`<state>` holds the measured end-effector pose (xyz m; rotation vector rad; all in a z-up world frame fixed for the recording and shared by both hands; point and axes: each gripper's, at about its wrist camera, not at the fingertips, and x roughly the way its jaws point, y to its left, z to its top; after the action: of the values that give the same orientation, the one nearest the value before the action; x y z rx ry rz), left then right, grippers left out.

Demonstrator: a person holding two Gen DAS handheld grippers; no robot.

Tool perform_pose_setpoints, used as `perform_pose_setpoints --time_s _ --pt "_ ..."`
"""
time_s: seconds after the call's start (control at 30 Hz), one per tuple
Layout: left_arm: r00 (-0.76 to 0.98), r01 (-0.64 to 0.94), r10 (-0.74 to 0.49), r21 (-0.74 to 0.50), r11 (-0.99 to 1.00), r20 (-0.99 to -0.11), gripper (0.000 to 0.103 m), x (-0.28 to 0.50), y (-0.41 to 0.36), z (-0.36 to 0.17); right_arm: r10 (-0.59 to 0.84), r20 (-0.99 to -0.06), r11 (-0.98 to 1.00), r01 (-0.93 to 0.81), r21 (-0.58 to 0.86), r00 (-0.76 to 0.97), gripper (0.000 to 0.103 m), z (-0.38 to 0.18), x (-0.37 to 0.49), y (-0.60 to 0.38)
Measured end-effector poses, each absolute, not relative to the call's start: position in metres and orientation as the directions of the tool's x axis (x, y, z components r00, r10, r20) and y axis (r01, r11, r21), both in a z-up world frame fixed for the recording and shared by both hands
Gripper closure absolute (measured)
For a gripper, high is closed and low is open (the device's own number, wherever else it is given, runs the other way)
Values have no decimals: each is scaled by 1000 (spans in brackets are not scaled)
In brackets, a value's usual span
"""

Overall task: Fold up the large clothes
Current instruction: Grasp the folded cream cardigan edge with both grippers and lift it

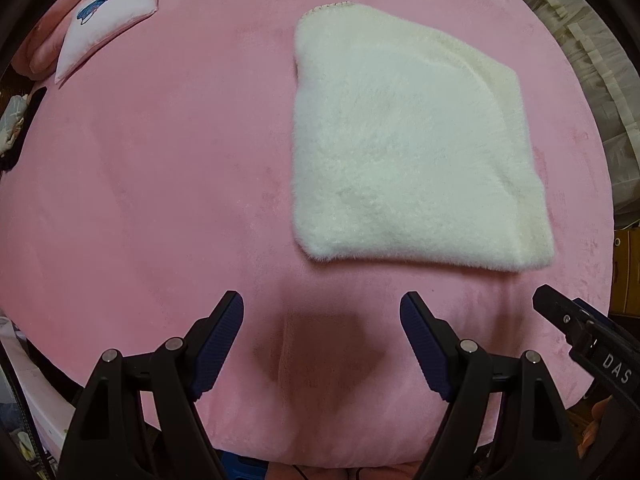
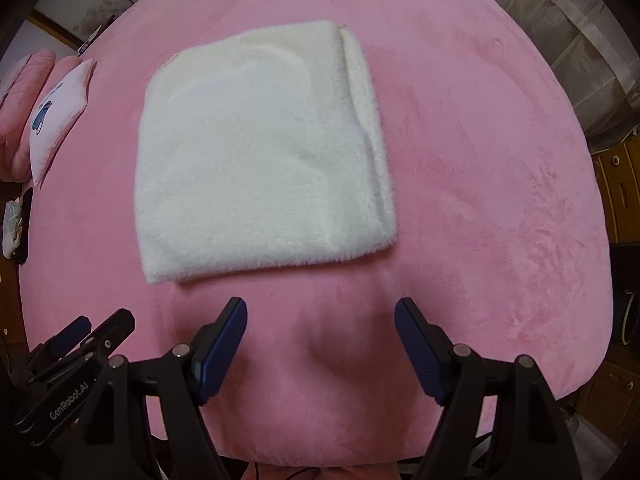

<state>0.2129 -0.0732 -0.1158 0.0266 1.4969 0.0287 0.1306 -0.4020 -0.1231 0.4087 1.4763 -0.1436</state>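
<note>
A fluffy white garment lies folded into a rough square on the pink bed cover. It also shows in the right wrist view, with layered edges along its right side. My left gripper is open and empty, hovering over the cover just short of the garment's near edge. My right gripper is open and empty, also short of the near edge. The right gripper's tip shows at the left wrist view's right edge. The left gripper's tip shows at the right wrist view's lower left.
A white cushion with a blue print and pink pillows lie at the bed's far left. Pale curtains hang beyond the far right edge. Wooden furniture stands to the right of the bed.
</note>
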Motion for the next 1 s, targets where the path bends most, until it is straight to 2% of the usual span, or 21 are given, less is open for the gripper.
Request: perform_pose_setpoints --time_s 0.23,0.4,0.47,0.6,0.67,1.0 --pt "65 -35 33 30 999 -997 24 234 -75 -150 306 -937 837 421 350 171 27 -171 148 -448" --pt "57 -58 16 12 998 -998 24 257 -73 -173 446 -857 702 493 514 259 27 -216 167 -491" --pt "58 -62 0 -3 998 -998 24 266 -71 -180 477 -841 695 476 538 254 26 -232 178 -499" --pt "67 -66 -35 -39 997 -997 24 281 -67 -189 509 -818 716 396 575 267 12 -251 198 -499" --pt "68 -73 -69 -74 995 -995 24 287 -65 -192 531 -800 710 368 600 280 10 -258 209 -499" --pt "76 -84 -165 -171 982 -983 18 311 -49 -203 658 -682 597 330 731 320 5 -280 257 -506"
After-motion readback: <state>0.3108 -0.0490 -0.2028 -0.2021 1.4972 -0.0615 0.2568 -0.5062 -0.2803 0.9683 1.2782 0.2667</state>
